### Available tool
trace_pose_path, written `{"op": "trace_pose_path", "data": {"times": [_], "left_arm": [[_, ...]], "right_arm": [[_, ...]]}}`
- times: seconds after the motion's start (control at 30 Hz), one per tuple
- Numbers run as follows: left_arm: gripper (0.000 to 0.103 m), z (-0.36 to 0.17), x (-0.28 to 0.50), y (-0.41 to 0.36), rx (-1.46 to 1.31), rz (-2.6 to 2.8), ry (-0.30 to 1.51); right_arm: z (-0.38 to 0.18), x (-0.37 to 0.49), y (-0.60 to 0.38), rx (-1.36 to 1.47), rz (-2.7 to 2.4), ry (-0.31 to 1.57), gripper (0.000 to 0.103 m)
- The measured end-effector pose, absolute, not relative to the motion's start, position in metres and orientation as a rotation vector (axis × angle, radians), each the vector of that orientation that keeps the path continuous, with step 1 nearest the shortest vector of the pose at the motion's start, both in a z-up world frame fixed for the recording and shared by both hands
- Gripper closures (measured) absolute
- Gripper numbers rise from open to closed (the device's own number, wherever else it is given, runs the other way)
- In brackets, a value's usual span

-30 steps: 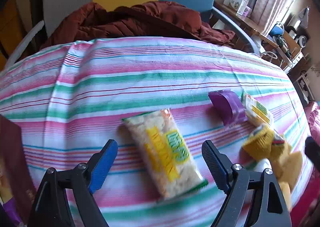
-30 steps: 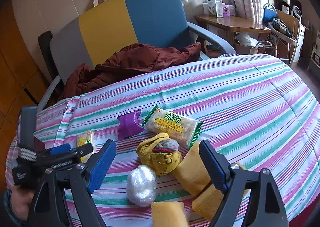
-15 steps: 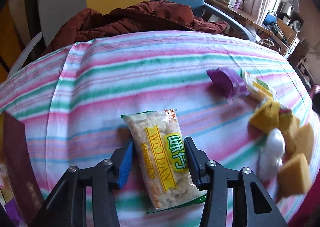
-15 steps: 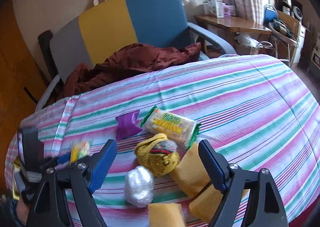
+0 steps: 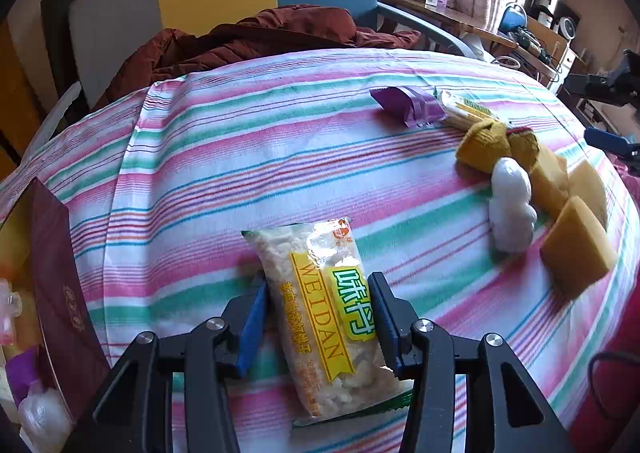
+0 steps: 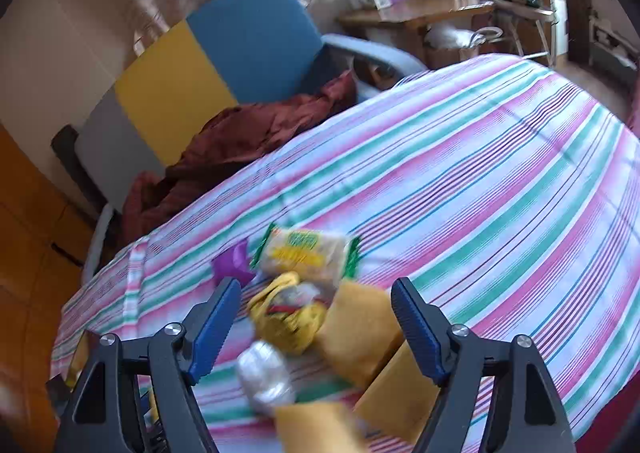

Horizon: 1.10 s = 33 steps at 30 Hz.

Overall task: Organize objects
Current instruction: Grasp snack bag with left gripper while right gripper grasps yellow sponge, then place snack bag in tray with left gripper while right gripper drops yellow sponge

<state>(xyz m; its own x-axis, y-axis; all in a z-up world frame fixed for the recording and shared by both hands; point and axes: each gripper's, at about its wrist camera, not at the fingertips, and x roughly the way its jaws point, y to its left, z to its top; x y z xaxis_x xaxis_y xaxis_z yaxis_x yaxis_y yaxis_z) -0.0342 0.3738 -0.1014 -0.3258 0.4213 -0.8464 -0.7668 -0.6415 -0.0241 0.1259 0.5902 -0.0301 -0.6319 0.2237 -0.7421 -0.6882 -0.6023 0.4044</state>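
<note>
A striped cloth [image 5: 280, 141] covers the counter. The left claw [image 5: 318, 319] grips a clear cracker packet [image 5: 324, 313] with yellow and green labelling, both blue pads pressed against its sides; the packet's near end is cut off behind the claw's frame. At the far left edge, a dark red box [image 5: 60, 293] is only partly in frame, its contents hard to make out.

The right wrist view is blurred. There the right claw [image 6: 316, 327], its jaws just closing yet still wide apart and holding nothing, hangs over a cluster: a yellow knitted item [image 6: 286, 319], a white wrapped ball [image 6: 264, 375], tan sponges [image 6: 360, 329], a second cracker packet [image 6: 306, 253] and a purple packet [image 6: 234, 261].
</note>
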Motion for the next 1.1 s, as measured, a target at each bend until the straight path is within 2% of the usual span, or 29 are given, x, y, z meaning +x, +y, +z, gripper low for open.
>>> {"op": "trace_pose_path", "data": {"times": [0.17,0.37,0.4,0.43,0.47,0.5,0.83,1.1], "left_arm": [[0.054,-0.100,-0.030,0.369,-1.135,2.017,0.509],[0.055,-0.098,-0.022,0.361,-1.133,2.002,0.501],[0.055,-0.097,-0.021,0.360,-1.136,1.996,0.498],[0.055,-0.096,-0.019,0.358,-1.137,1.989,0.494],[0.055,-0.095,-0.016,0.356,-1.134,1.984,0.488],[0.055,-0.092,-0.014,0.353,-1.127,1.983,0.483],[0.055,-0.049,0.003,0.309,-1.035,2.034,0.404],[0.055,-0.010,0.000,0.258,-0.974,2.152,0.303]], "right_arm": [[-0.026,0.118,0.551,-1.139,2.297,0.817,0.027],[-0.061,0.116,0.513,-1.514,2.168,0.640,0.029],[-0.070,0.116,0.511,-1.556,2.139,0.620,0.037],[-0.076,0.118,0.511,-1.577,2.124,0.620,0.050],[-0.082,0.121,0.512,-1.583,2.108,0.651,0.053],[-0.080,0.125,0.514,-1.554,2.100,0.654,0.065],[-0.047,0.152,0.509,-1.337,2.217,0.668,0.066],[-0.004,0.135,0.473,-1.227,2.414,0.630,0.066]]}}
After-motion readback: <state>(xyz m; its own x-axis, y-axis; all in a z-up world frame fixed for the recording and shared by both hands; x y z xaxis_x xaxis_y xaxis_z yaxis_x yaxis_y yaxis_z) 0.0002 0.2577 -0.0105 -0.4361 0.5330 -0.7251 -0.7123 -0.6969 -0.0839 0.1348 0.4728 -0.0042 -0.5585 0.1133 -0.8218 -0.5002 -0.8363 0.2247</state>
